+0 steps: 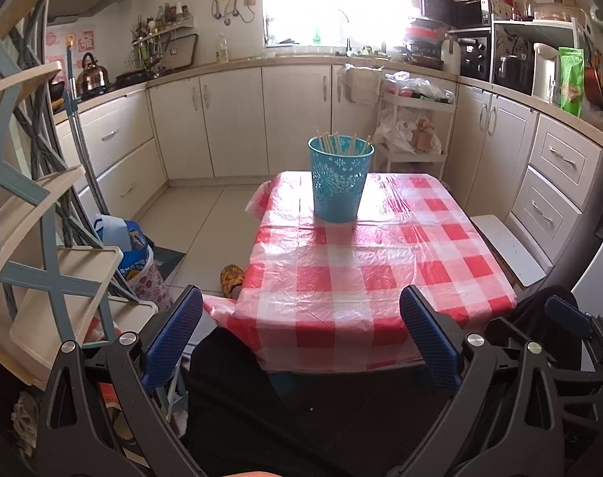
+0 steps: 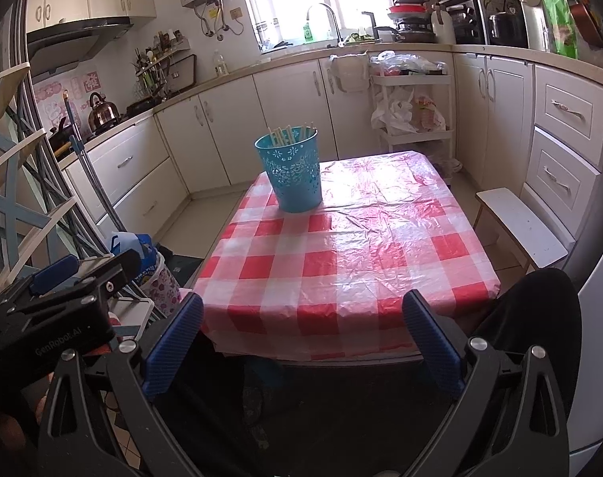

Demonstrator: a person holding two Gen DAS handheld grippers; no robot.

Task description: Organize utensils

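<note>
chopsticks (image 1: pixel 343 144), pale wooden ones, stand bunched upright in a turquoise perforated bucket w/ floral cut-outs (image 1: pixel 338 183), which sits on the far half of a table under a red-and-white checked plastic cloth (image 1: pixel 341 278); in the right wrist view the same sticks (image 2: pixel 289 134) poke just above the bucket rim (image 2: pixel 291 177), and the cloth (image 2: pixel 341 254) around it is bare, no loose utensils visible anywhere on it. judging by that, the sorting looks either finished or not yet begun (can't tell which from these views alone), so the step in hand reads as a rest or ready pose rather than a grasp. left gripper (image 1: pixel 301 334) is held low at the near table edge, above a dark-clothed lap, its blue-padded fingers (image 1: pixel 170 338) spread wide apart w/ nothing between them. right gripper (image 2: pixel 301 338) mirrors it, also at the near edge, its blue pads (image 2: pixel 432 342) wide apart and empty; it shows at the lower right of the left view too, just beside the left one. both point fwd toward the bucket, well apart from it. if more work is due, the next move prob calls for reaching across the cloth to the bucket rim and pinching a thin stick near its top, w/ care not to tip the light bucket.
</note>
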